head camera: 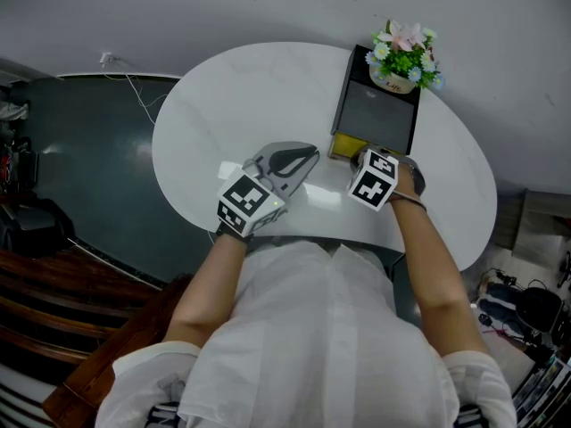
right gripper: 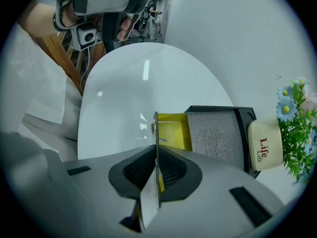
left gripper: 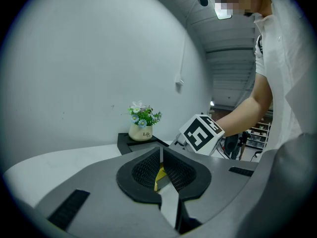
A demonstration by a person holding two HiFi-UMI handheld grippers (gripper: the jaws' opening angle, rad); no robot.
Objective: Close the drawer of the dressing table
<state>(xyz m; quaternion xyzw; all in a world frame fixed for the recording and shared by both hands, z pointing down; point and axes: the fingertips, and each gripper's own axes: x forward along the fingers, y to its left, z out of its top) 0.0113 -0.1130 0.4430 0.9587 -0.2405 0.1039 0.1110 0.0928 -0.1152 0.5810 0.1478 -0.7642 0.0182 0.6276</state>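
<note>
A black dressing box (head camera: 375,114) stands at the far right of the white oval table (head camera: 241,96). Its yellow drawer (head camera: 346,144) is pulled out toward me. In the right gripper view the drawer (right gripper: 173,130) shows its thin front panel (right gripper: 155,125) edge-on, running straight into the jaws. My right gripper (head camera: 364,159) (right gripper: 157,150) is shut on that front panel. To the left of the drawer, my left gripper (head camera: 299,163) (left gripper: 161,155) is held over the table, shut with nothing in it. It points toward the right gripper's marker cube (left gripper: 200,133).
A cream flower pot (head camera: 403,56) (right gripper: 267,143) (left gripper: 141,125) sits on top of the box. The table stands against a pale wall. Dark floor (head camera: 80,159) lies to the left, and cables and gear (head camera: 526,310) are on the floor at the right.
</note>
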